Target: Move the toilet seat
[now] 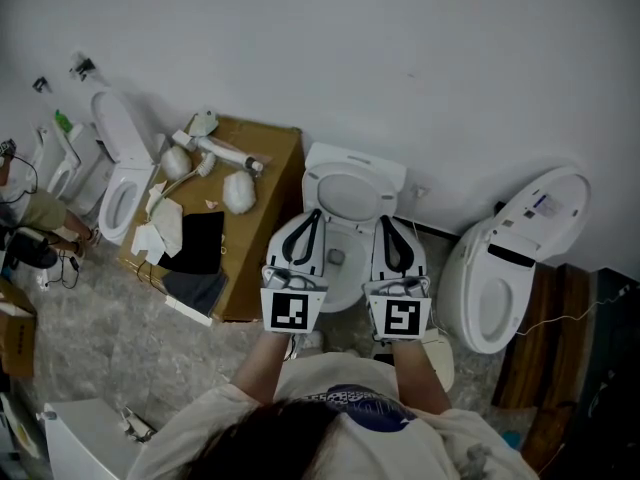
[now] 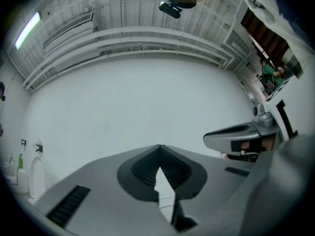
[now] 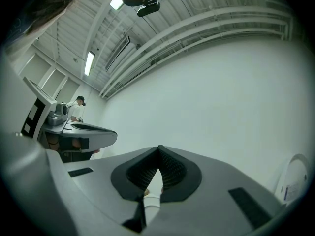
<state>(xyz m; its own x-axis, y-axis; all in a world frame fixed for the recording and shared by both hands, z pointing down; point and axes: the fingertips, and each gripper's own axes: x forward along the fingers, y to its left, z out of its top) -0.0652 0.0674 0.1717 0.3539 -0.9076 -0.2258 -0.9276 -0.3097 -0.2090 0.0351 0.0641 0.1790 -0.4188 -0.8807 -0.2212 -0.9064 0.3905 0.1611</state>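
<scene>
Toilet seat [image 1: 349,196] is on the white toilet [image 1: 352,160] in the middle of the head view. This toilet stands with its back to the white wall [image 1: 400,58]. I cannot tell if the seat is up or down.

The person holds both tools over the front of the toilet, one at each side of the bowl. The left hand-held gripper [image 1: 316,214] is clenched, with its black jaws pressed together at the tips and nothing held. The right hand-held gripper [image 1: 385,220] is clenched the same way and holds nothing. Both point at the wall. In the left gripper view, the left hand-held gripper [image 2: 159,146] has its tips closed against the plain wall. The right gripper view shows the same closed tips on the right hand-held gripper [image 3: 159,147].

A brown cardboard box [image 1: 270,153] lies just left of the toilet. On it are white bags [image 1: 238,192], a white hose [image 1: 225,151] and a black sheet [image 1: 200,241]. Further left, a second toilet [image 1: 120,173] stands by the wall. On the right, a third toilet [image 1: 505,263] sits tilted. Dark wood boards [image 1: 540,333] lie beside it.

The floor [image 1: 110,308] is grey and looks like stone. Up high there is a ceiling [image 3: 162,28] with long beams and a strip light [image 3: 89,63].
</scene>
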